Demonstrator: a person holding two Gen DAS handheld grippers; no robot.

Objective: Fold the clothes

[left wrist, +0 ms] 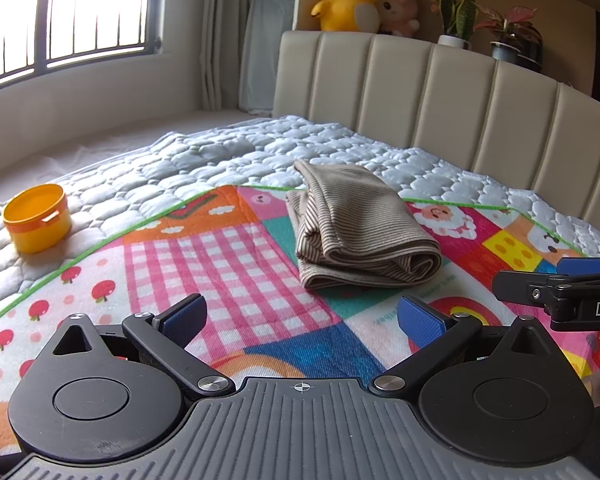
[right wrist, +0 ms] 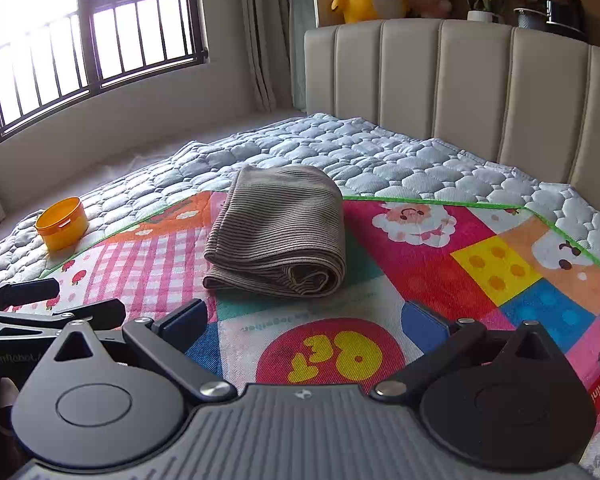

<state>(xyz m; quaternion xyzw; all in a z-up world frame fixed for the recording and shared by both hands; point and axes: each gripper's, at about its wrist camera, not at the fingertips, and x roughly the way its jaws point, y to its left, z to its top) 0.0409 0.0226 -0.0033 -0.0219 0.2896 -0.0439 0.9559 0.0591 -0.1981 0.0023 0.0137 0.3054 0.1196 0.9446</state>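
Left gripper (left wrist: pixel 302 314) at frame bottom, fingers spread, holding nothing. Right gripper (right wrist: pixel 308 320) likewise released and empty. Just ahead of both, centre frame: striped cloth (right wrist: pixel 278 236), folded into a thick bundle, on the mat (right wrist: pixel 420 280) over the quilt (right wrist: pixel 320 148). Looks soft, light, limp; layers likely to slip apart. Best hold, I judge: the rolled near edge, pinching all layers. Orange tub (right wrist: pixel 62 228) mid-left, well apart.

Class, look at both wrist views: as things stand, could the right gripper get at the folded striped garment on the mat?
Probably yes: the right gripper is open, and only bare mat lies between it and the folded striped garment.
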